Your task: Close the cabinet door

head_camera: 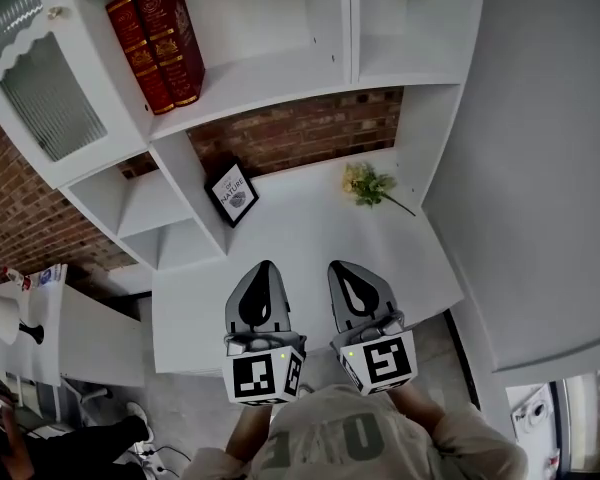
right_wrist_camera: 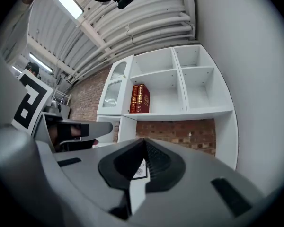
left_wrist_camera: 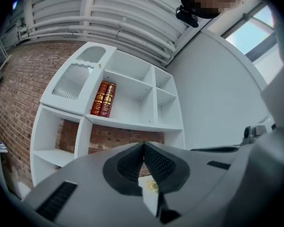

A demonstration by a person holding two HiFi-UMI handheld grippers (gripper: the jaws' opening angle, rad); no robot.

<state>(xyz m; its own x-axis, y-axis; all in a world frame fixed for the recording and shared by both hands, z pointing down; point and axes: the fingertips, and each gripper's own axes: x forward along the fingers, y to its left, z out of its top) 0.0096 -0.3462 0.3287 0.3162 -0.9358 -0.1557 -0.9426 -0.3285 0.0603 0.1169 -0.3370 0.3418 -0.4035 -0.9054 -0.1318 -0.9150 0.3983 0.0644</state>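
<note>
The white cabinet's door [head_camera: 40, 83], with a ribbed glass pane and a small knob, lies flat against the upper left corner of the shelf unit; it also shows in the left gripper view [left_wrist_camera: 75, 79] and the right gripper view [right_wrist_camera: 114, 91]. Two red books [head_camera: 158, 43] stand in the compartment beside it. My left gripper [head_camera: 263, 265] and right gripper [head_camera: 342, 266] hover side by side over the front of the white desk top [head_camera: 310, 238], well short of the door. The left gripper [left_wrist_camera: 143, 144] is shut on nothing. The right gripper [right_wrist_camera: 144, 141] is shut and empty too.
A small framed picture [head_camera: 232, 194] leans against a shelf upright. A sprig of yellow flowers [head_camera: 370, 184] lies at the desk's back right. A plain white wall [head_camera: 540, 168] closes the right side. A low side table [head_camera: 80, 338] with small items stands at the left.
</note>
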